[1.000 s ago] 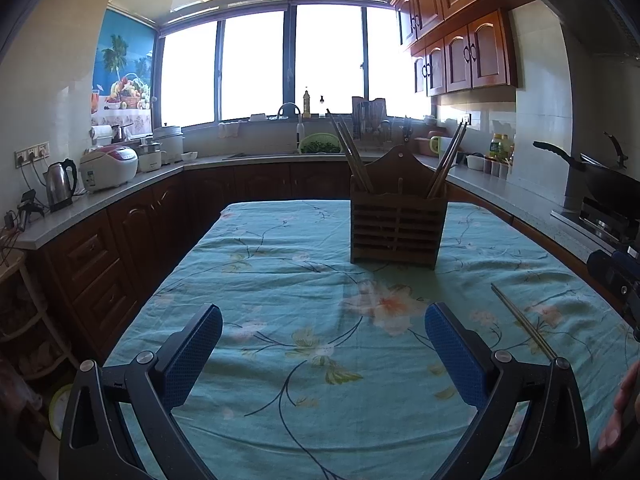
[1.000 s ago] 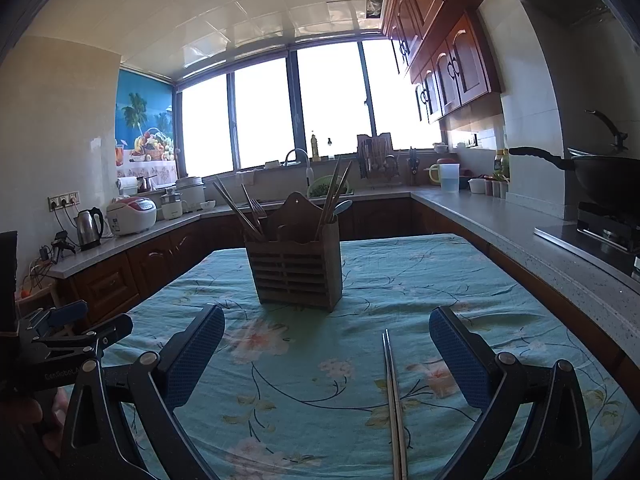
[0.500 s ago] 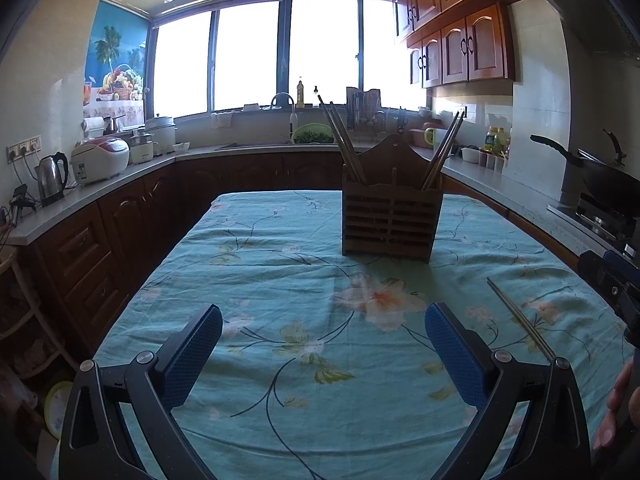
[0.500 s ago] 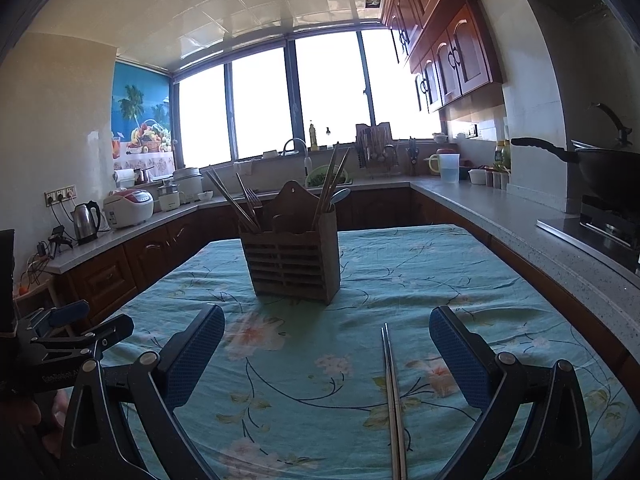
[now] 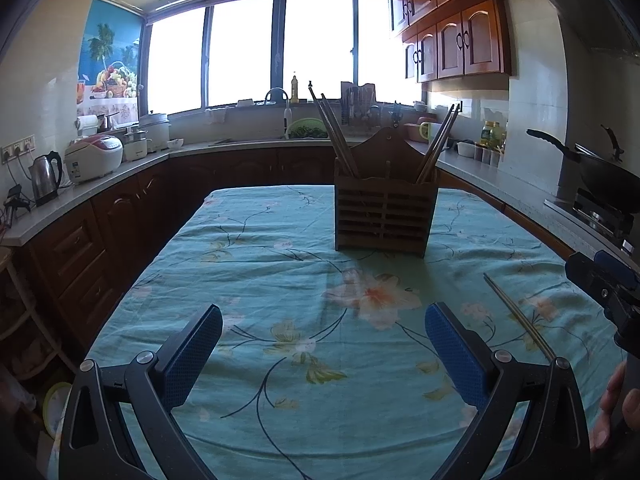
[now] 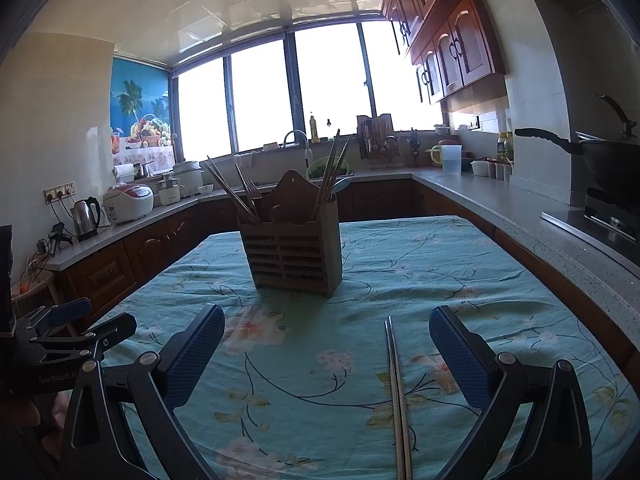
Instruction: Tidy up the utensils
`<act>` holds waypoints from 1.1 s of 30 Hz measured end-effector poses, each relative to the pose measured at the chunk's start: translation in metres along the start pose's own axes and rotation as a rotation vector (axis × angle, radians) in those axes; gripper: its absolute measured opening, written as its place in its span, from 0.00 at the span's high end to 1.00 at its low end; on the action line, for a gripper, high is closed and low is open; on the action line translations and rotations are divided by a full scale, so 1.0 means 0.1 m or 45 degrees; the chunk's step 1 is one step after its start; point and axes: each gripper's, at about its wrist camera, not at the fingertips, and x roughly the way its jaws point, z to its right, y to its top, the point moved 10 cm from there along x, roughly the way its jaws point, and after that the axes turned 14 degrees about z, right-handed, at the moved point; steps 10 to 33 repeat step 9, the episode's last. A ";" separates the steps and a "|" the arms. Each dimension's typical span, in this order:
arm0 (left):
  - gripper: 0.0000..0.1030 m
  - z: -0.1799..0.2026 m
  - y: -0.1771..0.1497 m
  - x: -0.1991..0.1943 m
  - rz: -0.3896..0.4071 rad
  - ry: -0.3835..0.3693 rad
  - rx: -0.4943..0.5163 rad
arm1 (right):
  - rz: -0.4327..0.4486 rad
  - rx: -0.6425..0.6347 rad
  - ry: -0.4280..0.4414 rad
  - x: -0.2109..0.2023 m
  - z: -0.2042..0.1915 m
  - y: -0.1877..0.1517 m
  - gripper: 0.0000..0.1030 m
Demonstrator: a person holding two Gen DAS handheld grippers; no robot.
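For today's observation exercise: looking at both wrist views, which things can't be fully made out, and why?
- Metal chopsticks: near ends cut off by the right wrist view's bottom edge; in the left wrist view a finger hides them.
- Wooden holder: its contents are hidden behind the slatted front.
- Person's hand: cropped at the left wrist view's edge.

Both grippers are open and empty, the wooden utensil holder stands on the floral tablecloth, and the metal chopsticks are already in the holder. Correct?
Not quite. The metal chopsticks lie flat on the tablecloth, between the open right gripper's fingers in the right wrist view, short of the utensil holder. The left gripper is also open and empty.
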 end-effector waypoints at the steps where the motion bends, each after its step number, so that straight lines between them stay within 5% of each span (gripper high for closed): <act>1: 0.01 0.01 0.00 0.00 0.000 0.000 0.000 | -0.001 -0.002 0.001 0.00 0.00 0.00 0.00; 33: 0.01 0.03 -0.05 0.04 -0.034 -0.004 -0.010 | -0.022 0.010 -0.005 0.03 0.03 -0.03 0.00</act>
